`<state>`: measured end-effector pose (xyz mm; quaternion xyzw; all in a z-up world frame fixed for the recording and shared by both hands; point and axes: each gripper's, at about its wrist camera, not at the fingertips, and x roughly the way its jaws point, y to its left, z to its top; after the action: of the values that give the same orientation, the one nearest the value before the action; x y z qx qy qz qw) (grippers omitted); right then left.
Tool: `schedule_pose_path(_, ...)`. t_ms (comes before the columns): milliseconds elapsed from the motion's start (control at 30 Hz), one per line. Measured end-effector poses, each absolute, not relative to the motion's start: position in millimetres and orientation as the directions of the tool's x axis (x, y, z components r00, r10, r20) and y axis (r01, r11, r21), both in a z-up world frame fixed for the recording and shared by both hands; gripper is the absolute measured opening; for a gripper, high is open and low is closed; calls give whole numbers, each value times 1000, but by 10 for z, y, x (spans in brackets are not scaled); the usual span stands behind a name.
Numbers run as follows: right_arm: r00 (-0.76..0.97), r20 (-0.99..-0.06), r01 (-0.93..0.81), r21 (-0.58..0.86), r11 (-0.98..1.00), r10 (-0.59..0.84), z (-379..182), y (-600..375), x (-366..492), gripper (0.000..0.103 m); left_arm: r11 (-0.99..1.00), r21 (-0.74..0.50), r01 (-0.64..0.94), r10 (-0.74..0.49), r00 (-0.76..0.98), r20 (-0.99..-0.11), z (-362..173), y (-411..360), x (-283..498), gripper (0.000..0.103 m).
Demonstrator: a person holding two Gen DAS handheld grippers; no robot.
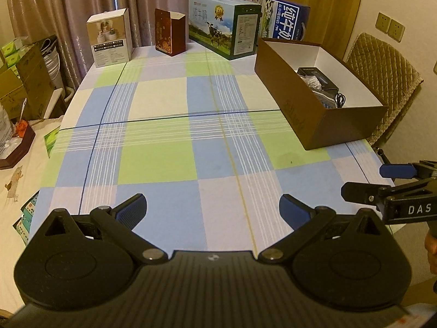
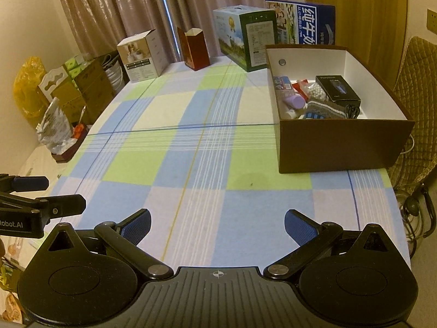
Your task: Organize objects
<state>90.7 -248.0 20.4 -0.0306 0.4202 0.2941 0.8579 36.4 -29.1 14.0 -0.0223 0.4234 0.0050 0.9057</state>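
A table covered by a blue, green and white checked cloth (image 1: 169, 136) is seen before brown curtains (image 1: 68, 5). Both hand-held grippers are held low over its near edge. The left gripper (image 1: 213, 210) is spread wide, nothing between its blue-padded fingers (image 1: 133, 205). The right gripper (image 2: 217, 222) is likewise spread and empty; in the left wrist view it is seen from the side at the right edge (image 1: 363, 181).

Far ahead and to the left of the grippers a white cardboard carton printed with product photos (image 2: 142, 54) is stood at the back of the table. Just right of it a dark red open-topped box (image 2: 194, 47) is placed, then a green-and-white milk carton with a cow picture (image 1: 224, 24), then a blue milk carton (image 2: 306, 22) behind it.

Ahead and to the right, a brown open cardboard box with a white interior (image 2: 347, 147) is set near the table's right edge. Inside it small items are gathered: a purple bottle (image 2: 293, 101), a bag of white beads (image 2: 316, 91), a black carton (image 2: 337, 87) and a grey knitted piece (image 2: 325, 109).
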Motion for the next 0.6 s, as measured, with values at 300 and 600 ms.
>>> schedule_pose_path(300, 475, -739, -535, 188, 824, 477, 221, -2464, 897, 101, 999, -37, -34, -7, 642, -767, 142, -276, 347, 102)
schedule_pose_path(600, 475, -739, -534, 188, 824, 477, 221, -2467, 893, 101, 999, -39, -36, -7, 641, -768, 143, -273, 347, 102)
